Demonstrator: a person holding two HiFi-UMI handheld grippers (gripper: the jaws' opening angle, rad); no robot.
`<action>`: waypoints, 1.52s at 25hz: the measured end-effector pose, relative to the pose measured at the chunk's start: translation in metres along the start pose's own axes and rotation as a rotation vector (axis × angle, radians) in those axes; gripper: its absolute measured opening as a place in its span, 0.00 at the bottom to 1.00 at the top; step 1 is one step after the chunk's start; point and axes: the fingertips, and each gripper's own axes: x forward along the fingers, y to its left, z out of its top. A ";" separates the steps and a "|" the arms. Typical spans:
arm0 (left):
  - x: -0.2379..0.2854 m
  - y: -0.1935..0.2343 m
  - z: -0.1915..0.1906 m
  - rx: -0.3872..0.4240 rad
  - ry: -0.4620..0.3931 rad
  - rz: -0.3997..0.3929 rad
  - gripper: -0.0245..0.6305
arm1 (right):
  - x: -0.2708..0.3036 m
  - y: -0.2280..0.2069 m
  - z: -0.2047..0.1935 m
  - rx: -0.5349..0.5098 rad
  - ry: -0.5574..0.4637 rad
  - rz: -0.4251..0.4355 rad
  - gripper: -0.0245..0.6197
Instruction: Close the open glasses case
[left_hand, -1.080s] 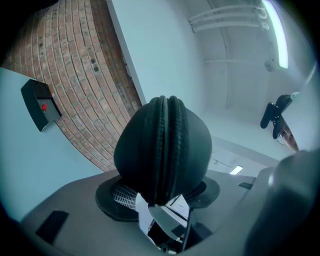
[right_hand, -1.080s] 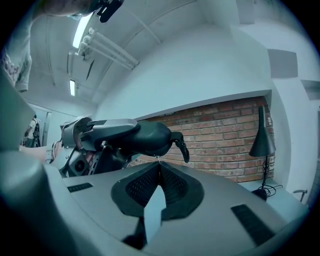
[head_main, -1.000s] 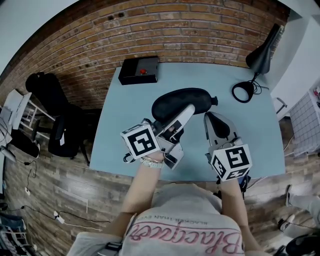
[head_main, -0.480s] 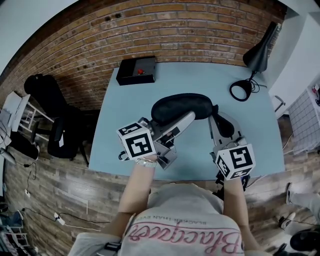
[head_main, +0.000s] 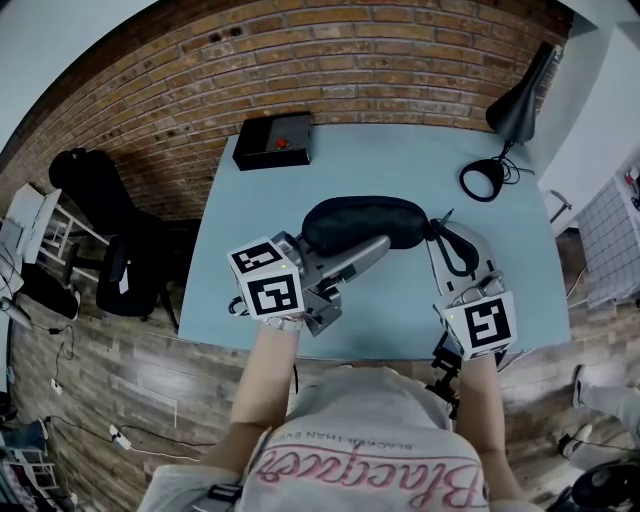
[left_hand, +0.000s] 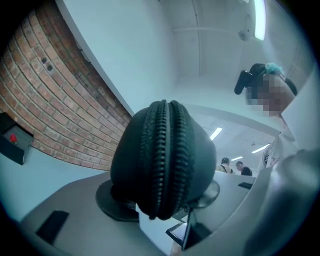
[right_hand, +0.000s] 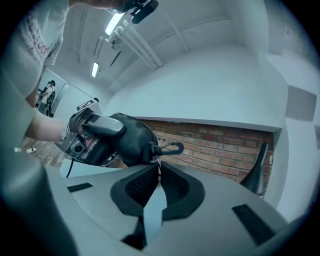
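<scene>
The glasses case is lying lengthwise near the middle of the light blue table, its long axis running from 9 to 3 o'clock. The left gripper is reaching in from 7 o'clock and is clamping the case's 9 o'clock end between its jaws. In the left gripper view the case is filling the gap between them, and the two rows of zipper teeth at that end are lying together. The right gripper is coming in from 5 o'clock to the case's 3 o'clock end. Its jaws are nearly together there, pinching the zipper pull at their tips. Whether the zipper is fully drawn at that end is not showing. A black box with a red button is sitting at 11 o'clock from the case, well apart. A desk lamp is standing at 2 o'clock, near the brick wall.
</scene>
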 end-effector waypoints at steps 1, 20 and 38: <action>0.000 -0.001 -0.001 0.013 0.011 -0.001 0.39 | 0.000 0.000 0.002 -0.022 -0.006 0.001 0.07; 0.014 -0.004 -0.011 0.407 0.330 0.034 0.39 | 0.000 0.002 -0.002 -0.483 0.111 0.094 0.07; 0.026 -0.005 -0.008 0.675 0.612 0.088 0.39 | 0.002 0.001 0.001 -0.710 0.095 0.051 0.07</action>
